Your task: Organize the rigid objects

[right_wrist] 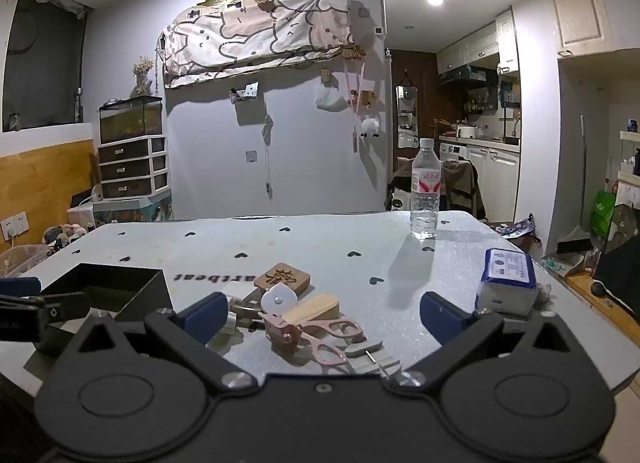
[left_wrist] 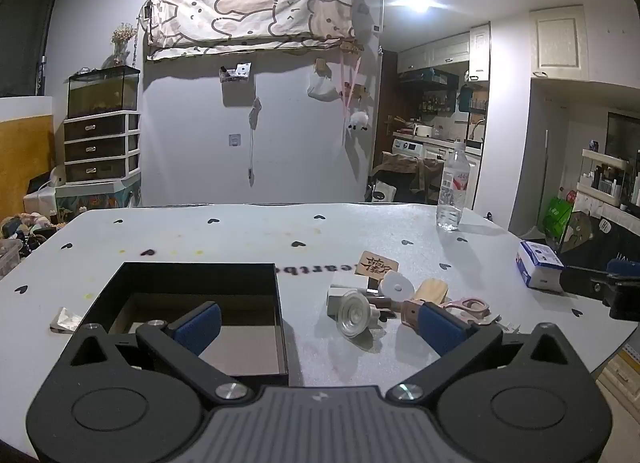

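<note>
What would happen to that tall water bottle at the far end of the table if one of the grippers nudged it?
The water bottle stands upright, tall on a narrow base, so a push near the cap would probably tip it. It looks only partly filled, so likely fairly light and easy to slide. Once on its side, the round body would probably roll across the table.

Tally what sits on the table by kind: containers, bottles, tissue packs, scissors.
Black box: 1
Water bottle: 1
Tissue pack: 1
Pink scissors: 1
Total: 4, leaving aside the small items piled beside the scissors.
</note>
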Available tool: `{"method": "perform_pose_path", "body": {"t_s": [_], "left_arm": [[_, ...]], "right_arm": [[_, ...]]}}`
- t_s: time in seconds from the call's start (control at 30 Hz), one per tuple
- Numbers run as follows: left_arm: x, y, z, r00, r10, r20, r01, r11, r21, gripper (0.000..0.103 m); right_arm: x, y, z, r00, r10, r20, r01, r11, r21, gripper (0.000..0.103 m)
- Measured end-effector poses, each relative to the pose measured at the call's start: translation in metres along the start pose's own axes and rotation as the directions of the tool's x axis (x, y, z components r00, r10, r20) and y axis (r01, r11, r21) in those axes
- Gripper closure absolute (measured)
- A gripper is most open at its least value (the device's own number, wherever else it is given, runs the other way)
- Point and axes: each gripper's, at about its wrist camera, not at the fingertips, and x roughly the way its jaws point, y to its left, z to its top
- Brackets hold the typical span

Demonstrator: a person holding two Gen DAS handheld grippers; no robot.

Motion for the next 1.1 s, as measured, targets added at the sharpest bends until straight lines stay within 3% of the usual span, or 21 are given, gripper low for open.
{"method": "perform_pose_path", "body": {"t_s": [1.1], "left_arm": [[-0.0002,0.0,-0.0005,1.0,-0.001,-0.001,0.001,1.0,0.0,0.0]], "right_arm": [[0.001,-0.0007,0.0003,1.0,0.0,-0.002,0.0,1.0,0.001,0.0]]}}
